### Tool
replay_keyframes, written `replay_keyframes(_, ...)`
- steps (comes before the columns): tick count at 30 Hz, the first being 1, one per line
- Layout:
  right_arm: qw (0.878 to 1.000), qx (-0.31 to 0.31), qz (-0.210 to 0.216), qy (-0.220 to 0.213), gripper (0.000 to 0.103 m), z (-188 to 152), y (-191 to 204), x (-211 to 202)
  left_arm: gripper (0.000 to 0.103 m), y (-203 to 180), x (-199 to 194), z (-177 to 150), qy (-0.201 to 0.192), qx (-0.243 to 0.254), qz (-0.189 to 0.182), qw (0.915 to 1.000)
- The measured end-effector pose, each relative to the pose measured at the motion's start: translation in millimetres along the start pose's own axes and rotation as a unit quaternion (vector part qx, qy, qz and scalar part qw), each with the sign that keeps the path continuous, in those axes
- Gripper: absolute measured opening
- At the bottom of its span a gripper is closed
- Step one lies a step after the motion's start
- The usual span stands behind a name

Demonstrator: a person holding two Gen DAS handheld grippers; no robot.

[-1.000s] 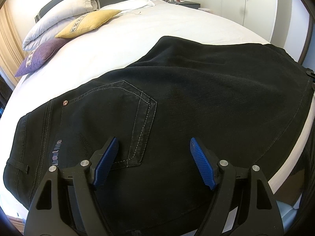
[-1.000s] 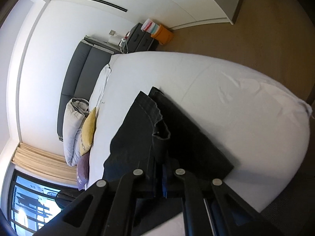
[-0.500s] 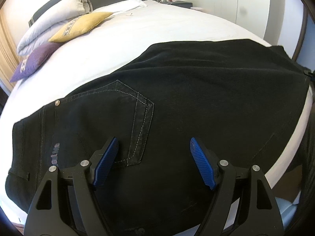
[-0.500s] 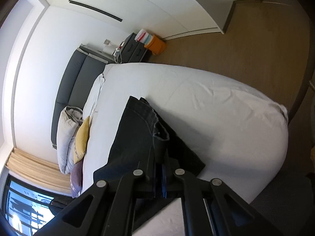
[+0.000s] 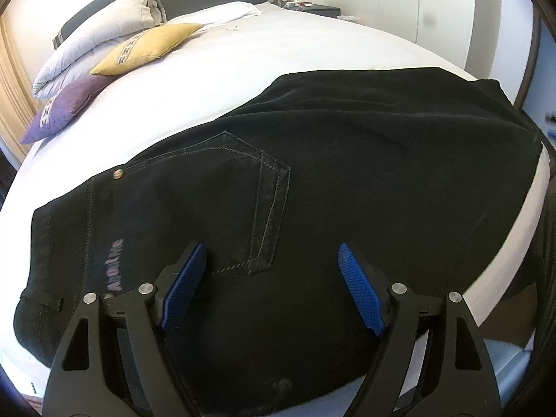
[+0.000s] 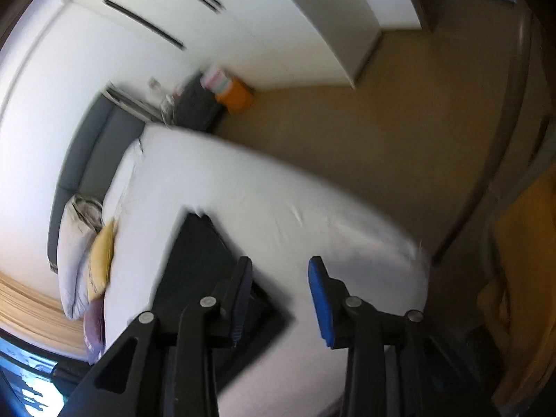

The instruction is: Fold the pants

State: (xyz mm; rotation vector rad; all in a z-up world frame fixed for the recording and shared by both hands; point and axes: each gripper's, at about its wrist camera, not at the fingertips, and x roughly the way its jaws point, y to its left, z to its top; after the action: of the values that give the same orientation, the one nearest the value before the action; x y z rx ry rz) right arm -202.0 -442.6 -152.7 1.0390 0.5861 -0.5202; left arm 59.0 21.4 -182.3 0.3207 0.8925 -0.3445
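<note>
The black pants (image 5: 330, 180) lie folded on the white bed (image 5: 295, 48), back pocket up, waist at the left. My left gripper (image 5: 271, 288) is open and empty, just above the pants near the pocket's lower edge. In the blurred right wrist view the pants (image 6: 201, 253) lie flat on the bed (image 6: 312, 215). My right gripper (image 6: 279, 295) is open and empty above the pants' near corner, its blue fingertips (image 6: 318, 285) apart.
A yellow cushion (image 5: 149, 47), a purple cushion (image 5: 66, 107) and a white pillow (image 5: 97, 34) lie at the headboard. White wardrobes (image 5: 417, 0) stand behind. A nightstand (image 6: 194, 104) and an orange bin (image 6: 236, 95) stand on the wood floor (image 6: 399, 121).
My right gripper has opened and let go of the pants' leg end, which now lies flat on the bed. The left gripper has stayed open and shifted slightly.
</note>
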Motion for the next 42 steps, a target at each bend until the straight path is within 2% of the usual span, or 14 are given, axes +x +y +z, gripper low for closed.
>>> replay_keyframes(4, 0.991, -0.093, 0.083, 0.046, 0.038, -8, 77, 13, 0.078, 4, -2, -6, -0.003, -0.008, -0.005, 1.0)
replay_keyframes(8, 0.954, -0.194, 0.171, 0.152, 0.038, -55, 168, 72, 0.079, 5, -3, -9, -0.003, -0.019, -0.007, 0.9998)
replay_keyframes(13, 0.945, -0.158, 0.149, 0.244, 0.037, -76, 185, 169, 0.079, 10, -6, -14, -0.004, -0.026, -0.012, 0.9996)
replay_keyframes(15, 0.954, -0.123, 0.125, 0.244, 0.0, -66, 164, 198, 0.079, 11, -7, -16, -0.006, -0.027, -0.015, 0.9995)
replay_keyframes(19, 0.976, -0.079, 0.1, 0.175, 0.0, -31, 139, 201, 0.079, 11, -10, -16, -0.01, -0.027, -0.016, 0.9994)
replay_keyframes(23, 0.982, -0.096, 0.097, 0.132, 0.021, -11, 143, 164, 0.079, 9, -20, -15, -0.016, -0.029, -0.004, 0.9994)
replay_keyframes(27, 0.96, -0.135, 0.184, 0.162, 0.053, -43, 158, 119, 0.079, 17, -40, -7, -0.05, -0.055, -0.003, 0.9973)
replay_keyframes(30, 0.95, -0.156, 0.19, 0.19, 0.056, -71, 139, 111, 0.079, 25, -44, 5, -0.065, -0.054, 0.018, 0.9962)
replay_keyframes(31, 0.957, -0.146, 0.15, 0.198, 0.052, -77, 120, 118, 0.079, 32, -37, 8, -0.052, -0.06, 0.028, 0.9964)
replay_keyframes(32, 0.961, -0.13, 0.141, 0.199, 0.02, -78, 109, 124, 0.079, 39, -27, 8, -0.034, -0.067, 0.031, 0.9967)
replay_keyframes(33, 0.966, -0.111, 0.136, 0.191, 0.0, -72, 91, 126, 0.079, 49, -12, 4, -0.003, -0.081, 0.038, 0.996)
replay_keyframes(37, 0.982, -0.097, 0.077, 0.145, 0.0, -39, 57, 101, 0.08, 86, -18, -23, 0.002, -0.152, 0.022, 0.9881)
replay_keyframes(40, 0.987, -0.097, 0.045, 0.118, 0.025, -23, 53, 81, 0.08, 96, -40, -27, -0.026, -0.166, 0.04, 0.985)
replay_keyframes(42, 0.985, -0.096, 0.081, 0.116, 0.04, -20, 65, 71, 0.08, 104, -50, -24, -0.043, -0.176, 0.047, 0.9823)
